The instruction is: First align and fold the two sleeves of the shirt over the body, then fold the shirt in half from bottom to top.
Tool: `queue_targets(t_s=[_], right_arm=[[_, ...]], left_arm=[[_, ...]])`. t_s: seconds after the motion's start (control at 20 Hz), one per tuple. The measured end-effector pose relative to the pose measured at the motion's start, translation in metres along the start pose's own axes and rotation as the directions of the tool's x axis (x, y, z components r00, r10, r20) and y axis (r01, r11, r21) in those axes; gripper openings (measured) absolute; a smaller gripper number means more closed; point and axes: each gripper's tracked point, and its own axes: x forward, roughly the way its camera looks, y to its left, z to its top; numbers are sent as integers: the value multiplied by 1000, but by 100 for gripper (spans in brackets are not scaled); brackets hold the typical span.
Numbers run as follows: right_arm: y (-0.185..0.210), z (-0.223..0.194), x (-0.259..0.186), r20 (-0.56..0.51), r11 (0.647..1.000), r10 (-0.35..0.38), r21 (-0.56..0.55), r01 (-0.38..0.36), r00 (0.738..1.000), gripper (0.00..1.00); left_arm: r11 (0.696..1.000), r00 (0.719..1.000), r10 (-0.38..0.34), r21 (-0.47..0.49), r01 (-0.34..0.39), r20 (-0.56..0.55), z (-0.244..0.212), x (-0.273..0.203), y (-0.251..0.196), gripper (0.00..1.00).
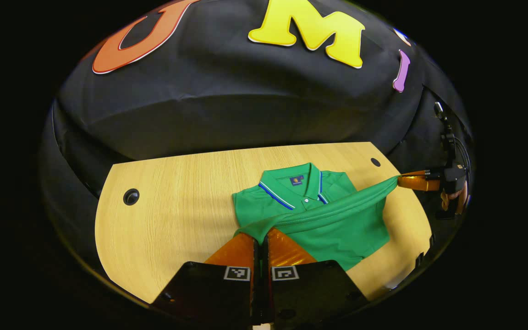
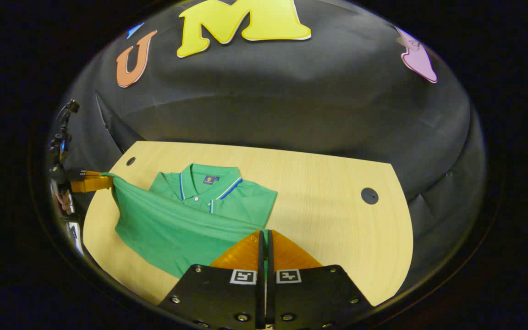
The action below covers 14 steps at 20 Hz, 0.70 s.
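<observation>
Nearest to us in the left gripper view, our left gripper (image 1: 260, 238) has its two fingers pressed together on a corner of the green polo shirt's (image 1: 332, 224) bottom hem (image 1: 323, 212), with the cloth pinched between them. From that pinch the hem runs as a taut, raised band across the front of the shirt to the far right of the same view, where the other gripper and a bit of the hand holding it show at the table's edge, gripping the opposite corner. In the right gripper view, our right gripper (image 2: 264, 236) is likewise clamped narrow on its hem corner, green fabric caught between the fingers, and the stretched hem (image 2: 186, 215) leads off to the left, where the left gripper holds the far end. Beyond the lifted hem, the polo shirt (image 2: 227, 197) lies flat on the light wooden table (image 2: 328, 220), collar away from us; its sleeves appear already folded in, so the upper body makes a neat rectangle. The collar (image 1: 298, 185) carries blue and white striped edging, with a small dark label inside the neck and white buttons at the placket. Farther back, two dark round cable holes (image 1: 131, 196) (image 2: 369, 195) sit near the table's rear corners.
</observation>
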Motion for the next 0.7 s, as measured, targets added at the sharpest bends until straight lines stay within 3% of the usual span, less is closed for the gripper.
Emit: queue_targets(t_s=[0.7], right_arm=[[-8, 25, 89, 93, 998, -59, 1, 59, 994, 1]], left_arm=[[998, 989, 67, 4, -68, 129, 22, 79, 30, 3]])
